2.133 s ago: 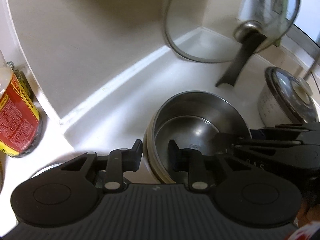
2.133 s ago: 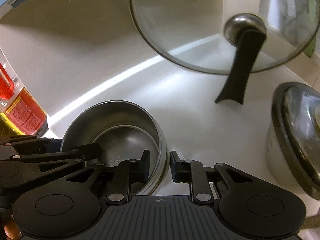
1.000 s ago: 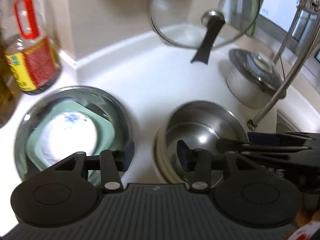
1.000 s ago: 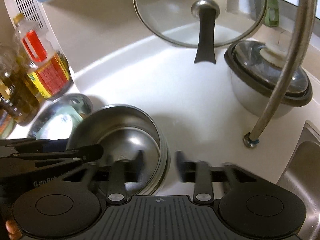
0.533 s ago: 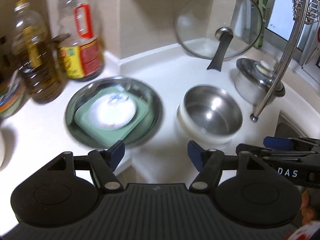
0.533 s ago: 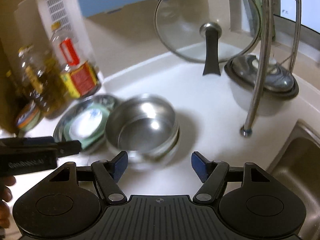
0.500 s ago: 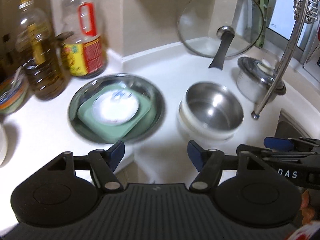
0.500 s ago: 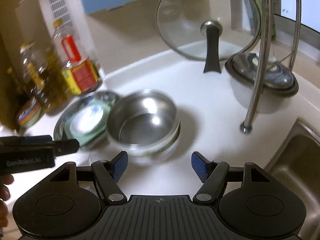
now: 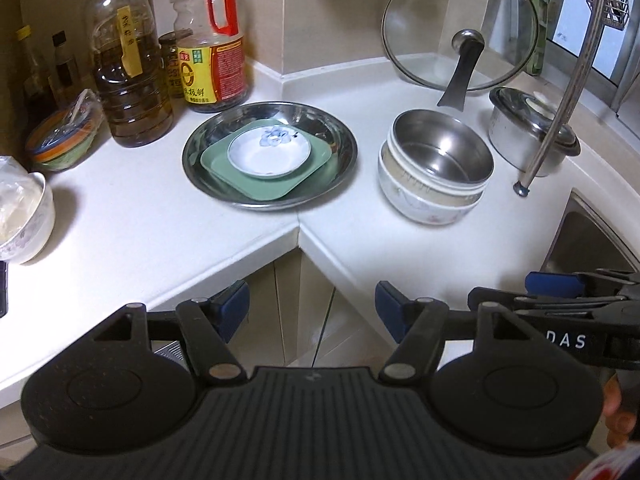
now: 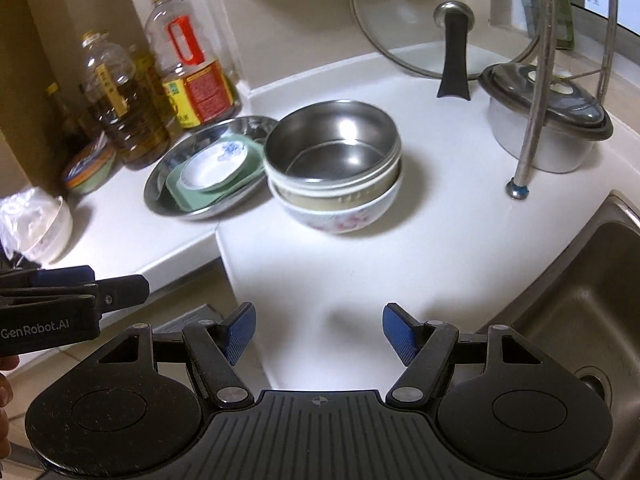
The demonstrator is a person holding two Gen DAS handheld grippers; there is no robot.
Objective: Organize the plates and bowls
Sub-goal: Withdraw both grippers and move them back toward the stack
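counter [image 9: 120,216] | stacked bowls [image 9: 436,168] well beyond both empty, parted tongs [image 10: 316,330]

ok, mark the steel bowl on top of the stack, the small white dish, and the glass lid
steel bowl [image 9: 442,156], left wrist view, inner bottom
small white dish [image 9: 269,153], left wrist view, centre of its well
glass lid [image 10: 454,12], right wrist view, metal knob

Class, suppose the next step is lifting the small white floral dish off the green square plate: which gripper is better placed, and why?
Left, probably. In its own view the small white floral dish lies almost straight ahead of the open left gripper. From the right gripper, also open and empty, it sits off to the side behind the stacked bowls.
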